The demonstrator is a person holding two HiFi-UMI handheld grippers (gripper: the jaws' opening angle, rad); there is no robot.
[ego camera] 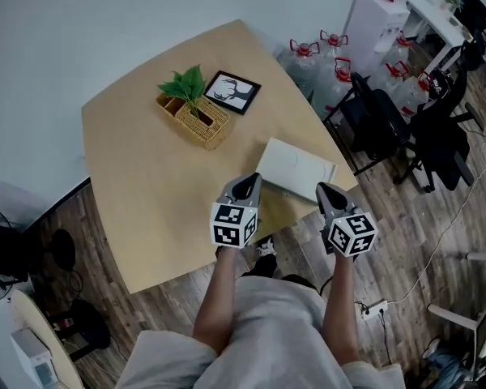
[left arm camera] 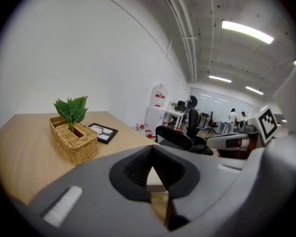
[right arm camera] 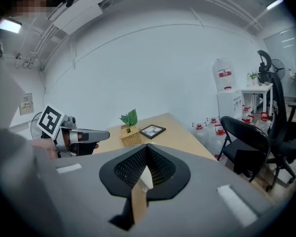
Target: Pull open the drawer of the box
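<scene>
Box (ego camera: 296, 168), white and flat, lies on the wooden tabletop (ego camera: 146, 185) near the front edge, on the right part. A wicker basket (ego camera: 196, 118) with a green plant (ego camera: 186, 83) stands further back, and a black picture frame (ego camera: 232, 91) lies just beside it. The left gripper (ego camera: 246, 183) and the right gripper (ego camera: 325, 191) hover at the near side of the box, one at each end. Both are empty: the left fingers (left arm camera: 135, 168) are closed together, and the right fingers (right arm camera: 130, 167) too.
</scene>
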